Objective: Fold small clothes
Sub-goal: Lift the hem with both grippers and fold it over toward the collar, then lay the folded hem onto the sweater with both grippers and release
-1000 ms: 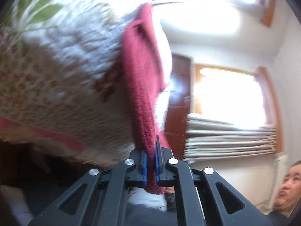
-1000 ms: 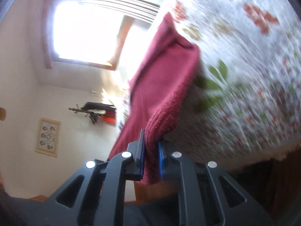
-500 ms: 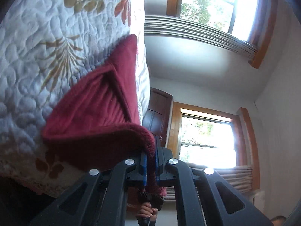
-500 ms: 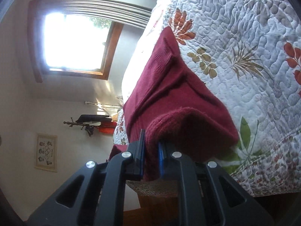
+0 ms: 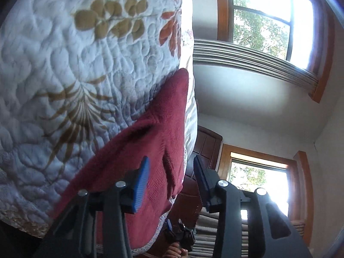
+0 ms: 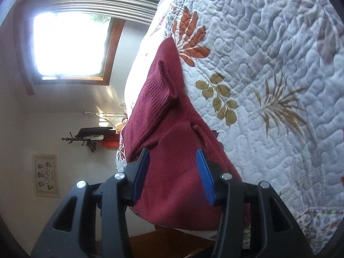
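Note:
A dark red knit garment [image 5: 159, 133] lies folded on the white leaf-patterned quilt [image 5: 71, 68]. In the left wrist view my left gripper [image 5: 172, 172] is open, its blue pads standing apart just above the garment's near edge. In the right wrist view the same red garment [image 6: 172, 150] shows a ribbed cuff folded over its far part. My right gripper [image 6: 173, 167] is open too, with the cloth lying between and below its spread fingers, not pinched. The quilt [image 6: 268, 75] fills the right side of that view.
Both cameras are rolled sideways. Windows [image 5: 268, 17] and a dark wooden door [image 5: 204, 148] lie past the bed edge. The other gripper and a hand [image 5: 178, 243] show low down. A coat rack [image 6: 90, 137] and a wall picture [image 6: 46, 175] stand beyond the bed.
Both grippers held the red garment shut and carried its edge over onto the bed. Now both have opened and let the cloth go, and it rests folded on the quilt.

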Motion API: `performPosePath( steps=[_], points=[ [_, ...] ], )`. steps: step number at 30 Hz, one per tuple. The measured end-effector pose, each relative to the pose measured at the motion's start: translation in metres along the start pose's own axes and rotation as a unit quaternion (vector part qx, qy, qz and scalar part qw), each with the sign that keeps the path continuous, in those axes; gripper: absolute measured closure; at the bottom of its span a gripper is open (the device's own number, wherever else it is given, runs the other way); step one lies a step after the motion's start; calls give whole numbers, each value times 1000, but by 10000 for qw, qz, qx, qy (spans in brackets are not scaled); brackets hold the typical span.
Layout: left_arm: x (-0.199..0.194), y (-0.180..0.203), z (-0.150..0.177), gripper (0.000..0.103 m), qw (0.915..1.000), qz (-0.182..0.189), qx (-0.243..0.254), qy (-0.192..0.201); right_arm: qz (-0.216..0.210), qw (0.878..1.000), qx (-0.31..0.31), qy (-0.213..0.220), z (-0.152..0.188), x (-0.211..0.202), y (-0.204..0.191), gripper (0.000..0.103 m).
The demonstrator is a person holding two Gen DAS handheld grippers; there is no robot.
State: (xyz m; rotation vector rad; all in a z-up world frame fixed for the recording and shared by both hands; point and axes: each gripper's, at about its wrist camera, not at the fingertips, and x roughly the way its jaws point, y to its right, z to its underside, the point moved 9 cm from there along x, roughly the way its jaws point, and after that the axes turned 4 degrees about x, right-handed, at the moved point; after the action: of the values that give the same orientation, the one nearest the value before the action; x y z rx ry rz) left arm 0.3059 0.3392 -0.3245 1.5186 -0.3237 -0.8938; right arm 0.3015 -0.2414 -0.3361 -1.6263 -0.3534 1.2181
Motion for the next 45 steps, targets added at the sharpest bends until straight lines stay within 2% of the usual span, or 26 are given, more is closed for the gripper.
performPosePath(
  steps=[1,2,4,6,9,13,15,19,23,24,28,30,35,36,39,40,41,42,45],
  points=[
    [-4,5,3,42,9997,-149,183,8,41,9999,-137,-43,-3,-5,-1,58],
    [-8,10,7,39,9984,-363,439,7,108,9994,-318,-110,-5,-8,0,58],
    [-8,19,16,28,9908,-905,1004,-76,284,9968,-681,-299,-3,-8,1,57],
    [-2,26,29,24,9731,-1545,1686,-275,468,9922,-1018,-554,6,-2,5,52],
    [14,32,43,20,9373,-2300,2540,-646,757,9822,-1491,-854,22,14,10,49],
    [23,28,41,14,8974,-2843,3223,-997,856,9782,-1689,-849,29,29,8,37],
    [35,29,33,14,8826,-2964,3448,-1194,856,9807,-1546,-833,28,34,10,37],
    [51,15,29,13,8637,-3062,3658,-1627,963,9839,-1285,-785,27,42,13,36],
    [65,6,26,14,8564,-2945,3755,-1971,1114,9831,-1231,-778,28,49,13,37],
    [65,7,30,20,8525,-2921,3833,-2026,1130,9830,-1204,-800,30,50,13,39],
    [60,8,31,69,8420,-2862,4087,-2054,1095,9829,-1190,-878,33,54,5,59],
    [65,14,28,84,8370,-2768,4258,-2038,1080,9824,-1247,-876,33,54,-2,65],
    [67,17,31,84,8344,-2596,4327,-2218,1196,9801,-1273,-945,32,60,-3,67],
    [71,16,31,80,8344,-2599,4322,-2223,1231,9798,-1260,-951,31,63,-1,67],
    [80,17,36,80,8350,-2539,4325,-2266,1316,9776,-1335,-959,33,67,-2,67],
    [81,19,39,91,8349,-2498,4340,-2283,1339,9758,-1440,-956,35,67,-6,76],
    [80,20,41,93,8345,-2471,4364,-2282,1368,9735,-1562,-958,37,66,-9,91],
    [79,23,44,94,8330,-2433,4438,-2237,1413,9709,-1695,-934,39,64,-12,94],
    [75,29,49,95,8305,-2387,4560,-2130,1402,9696,-1821,-835,41,62,-19,94]
  ],
)
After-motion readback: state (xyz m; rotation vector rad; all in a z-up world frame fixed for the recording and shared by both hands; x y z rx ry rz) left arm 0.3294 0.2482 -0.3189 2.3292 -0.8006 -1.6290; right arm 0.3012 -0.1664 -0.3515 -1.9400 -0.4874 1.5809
